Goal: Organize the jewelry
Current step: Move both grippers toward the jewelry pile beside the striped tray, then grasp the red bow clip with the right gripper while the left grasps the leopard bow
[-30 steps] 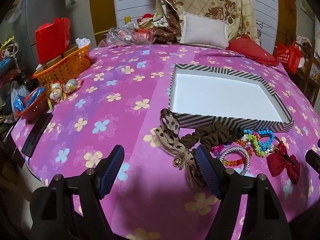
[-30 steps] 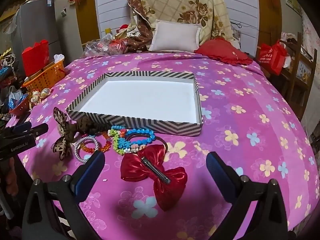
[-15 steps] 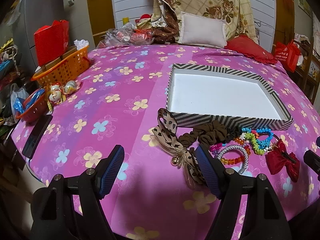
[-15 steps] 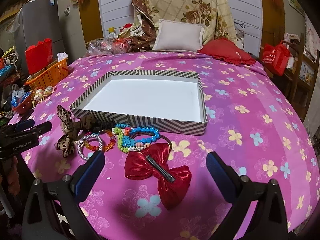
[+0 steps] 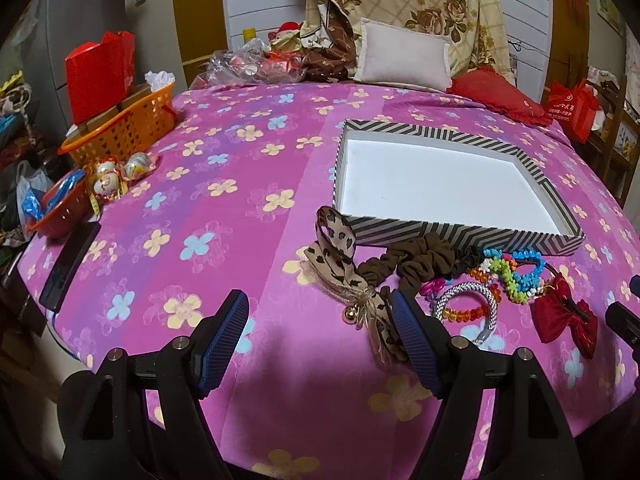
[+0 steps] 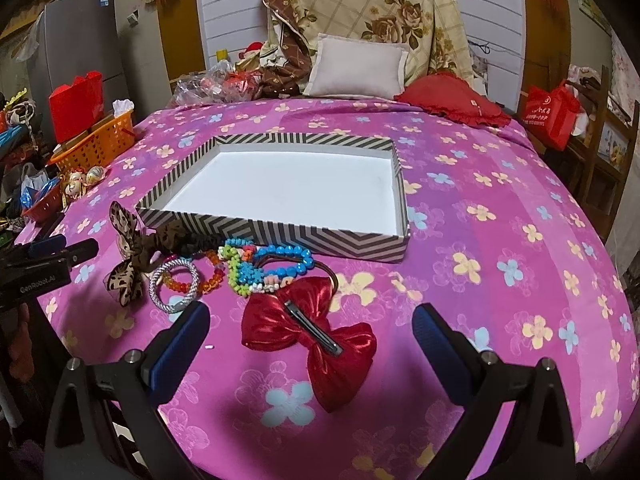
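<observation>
A: We log the jewelry first. It lies in a loose row on the bedspread, just in front of the tray's near wall. A glossy red satin bow [image 6: 310, 338] with a dark metal clip across it; a tangle of bright plastic bead bracelets [image 6: 256, 266] in blue, green and orange; a silver woven bangle [image 5: 468, 304] with clear orange beads beside it.

B: And the soft pieces? We note a ruched brown scrunchie [image 5: 420, 260] touching the tray's front, and a leopard-print ribbon bow [image 5: 340, 264] with a small gold bell (the ribbon looks thin and slightly stiff).

A: The tray [image 6: 280, 236] is shallow and rectangular, card-like, black-and-white chevron stripes outside, plain white inside.

B: Tools next. We see the right gripper [image 6: 310, 334] with jaws spread wide, blue ribbed pads, holding nothing; the red bow sits between them, touching neither.

A: The left gripper [image 5: 320, 334] is likewise spread and empty. The leopard bow's tail lies against its right-hand pad; whether they touch we cannot tell.

B: Outward: a pink fleecy bedspread [image 5: 240, 208] printed with four-petal flowers, an orange lattice basket [image 5: 124, 128] at the left edge, a pale cushion [image 6: 356, 68] at the far end.
</observation>
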### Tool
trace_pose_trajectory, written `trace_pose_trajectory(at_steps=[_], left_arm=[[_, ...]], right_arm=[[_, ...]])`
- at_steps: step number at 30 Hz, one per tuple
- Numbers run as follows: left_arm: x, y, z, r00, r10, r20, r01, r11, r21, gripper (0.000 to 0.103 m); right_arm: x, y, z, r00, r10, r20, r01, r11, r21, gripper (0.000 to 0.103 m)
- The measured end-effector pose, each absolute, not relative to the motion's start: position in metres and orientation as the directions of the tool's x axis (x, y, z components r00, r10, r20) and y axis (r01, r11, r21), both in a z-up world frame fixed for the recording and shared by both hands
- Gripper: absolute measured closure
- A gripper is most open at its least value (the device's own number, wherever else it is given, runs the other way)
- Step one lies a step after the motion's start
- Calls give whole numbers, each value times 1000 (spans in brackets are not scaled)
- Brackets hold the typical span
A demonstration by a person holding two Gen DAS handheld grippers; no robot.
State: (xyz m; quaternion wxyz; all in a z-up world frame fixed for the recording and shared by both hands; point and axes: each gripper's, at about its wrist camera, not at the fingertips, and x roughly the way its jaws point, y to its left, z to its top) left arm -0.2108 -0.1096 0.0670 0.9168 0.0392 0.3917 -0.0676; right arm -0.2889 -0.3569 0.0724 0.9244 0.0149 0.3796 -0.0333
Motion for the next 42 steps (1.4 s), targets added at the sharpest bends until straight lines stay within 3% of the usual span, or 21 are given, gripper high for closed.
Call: trace_pose_trajectory(at_steps=[20, 30, 42], left_arm=[[-206, -93, 57, 629, -197, -752, 198, 976, -90, 44], [-197, -93, 51, 611, -201, -766, 179, 977, -113, 44], [-175, -95, 49, 573, -247, -781, 165, 969, -186, 44]], right_arm=[[-293, -365, 53, 710, -28, -704, 24, 1000, -15, 1], [-278, -365, 45, 679, -3, -734, -10, 1000, -13, 19], [-255, -365, 27, 623, 75, -779, -159, 987, -32, 20]])
